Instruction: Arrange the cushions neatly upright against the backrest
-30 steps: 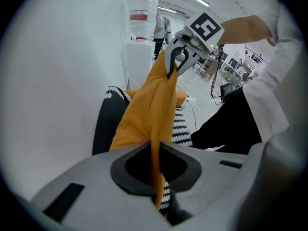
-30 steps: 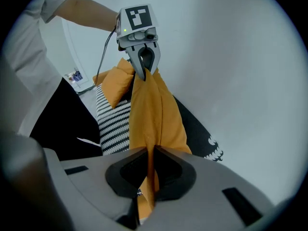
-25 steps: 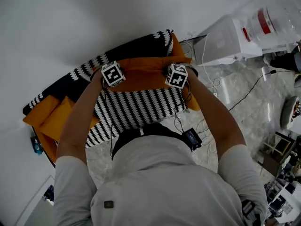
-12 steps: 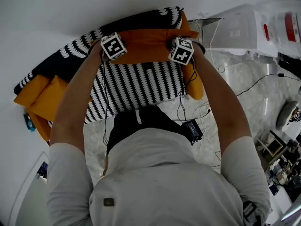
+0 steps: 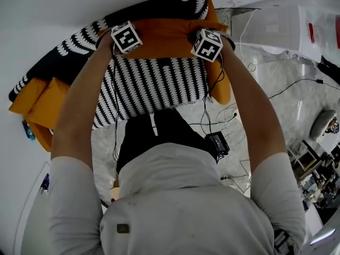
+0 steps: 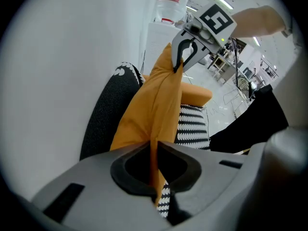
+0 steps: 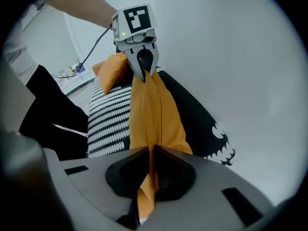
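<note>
Two claws, left [image 6: 154,147] and right [image 7: 151,150], each clamped shut on top edge of orange cushion [image 5: 162,40], held upright beside sofa backrest [image 5: 58,62].

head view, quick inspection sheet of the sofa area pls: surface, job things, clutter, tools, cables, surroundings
surface: striped sofa seat, black patterned backrest
job's things: orange cushion held by its top edge at the backrest; left-end cushion and right-end cushion, both orange
clutter: nothing seen on the seat
grippers: left tool and right tool each shut on the orange cushion
cables: wires hang below the tools; black cable on the floor
surroundings: white wall, water dispenser
</note>
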Available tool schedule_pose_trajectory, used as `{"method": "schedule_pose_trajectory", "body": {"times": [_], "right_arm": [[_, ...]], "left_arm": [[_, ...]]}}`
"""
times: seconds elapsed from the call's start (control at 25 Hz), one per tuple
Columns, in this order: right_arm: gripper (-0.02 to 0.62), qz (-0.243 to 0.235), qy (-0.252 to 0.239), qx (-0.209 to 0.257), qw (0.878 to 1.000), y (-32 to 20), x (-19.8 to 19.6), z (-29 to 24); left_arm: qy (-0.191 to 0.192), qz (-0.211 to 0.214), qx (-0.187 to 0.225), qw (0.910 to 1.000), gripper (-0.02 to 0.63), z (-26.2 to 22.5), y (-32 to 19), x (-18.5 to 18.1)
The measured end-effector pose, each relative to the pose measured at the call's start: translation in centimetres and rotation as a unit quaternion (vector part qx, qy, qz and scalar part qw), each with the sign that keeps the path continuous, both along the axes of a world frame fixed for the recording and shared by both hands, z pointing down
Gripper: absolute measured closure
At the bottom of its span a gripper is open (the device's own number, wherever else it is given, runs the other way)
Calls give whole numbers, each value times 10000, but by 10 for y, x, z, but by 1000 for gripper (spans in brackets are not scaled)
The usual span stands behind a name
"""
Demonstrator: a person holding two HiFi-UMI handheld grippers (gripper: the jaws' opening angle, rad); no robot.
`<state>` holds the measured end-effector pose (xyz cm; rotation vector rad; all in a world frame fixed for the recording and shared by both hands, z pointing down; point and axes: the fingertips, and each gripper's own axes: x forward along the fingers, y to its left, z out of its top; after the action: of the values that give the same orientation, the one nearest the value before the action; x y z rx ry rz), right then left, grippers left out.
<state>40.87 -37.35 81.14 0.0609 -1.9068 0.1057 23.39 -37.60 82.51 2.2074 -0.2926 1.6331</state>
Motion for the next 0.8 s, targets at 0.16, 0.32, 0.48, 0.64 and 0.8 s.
{"method": "schedule_pose_trajectory", "body": {"times": [0.16, 0.32, 0.48, 0.64, 0.8], "right_arm": [[558, 121, -26, 0, 9999, -9, 0, 12], [558, 261, -6, 35, 9997, -19, 1, 26], [555, 481, 0, -15, 9988, -28, 0, 34], [539, 567, -54, 31, 9984, -28, 1, 34], [508, 599, -48, 91, 9982, -25, 0, 31]], "left_arm": [[-1, -102, 149, 9998, 583, 10, -14, 0], [105, -174, 72, 9998, 582, 16, -16, 4], [93, -215, 125, 9996, 574, 19, -20, 5], [207, -314, 162, 9992, 550, 17, -21, 5], [375, -525, 169, 9978, 506, 14, -18, 3]]}}
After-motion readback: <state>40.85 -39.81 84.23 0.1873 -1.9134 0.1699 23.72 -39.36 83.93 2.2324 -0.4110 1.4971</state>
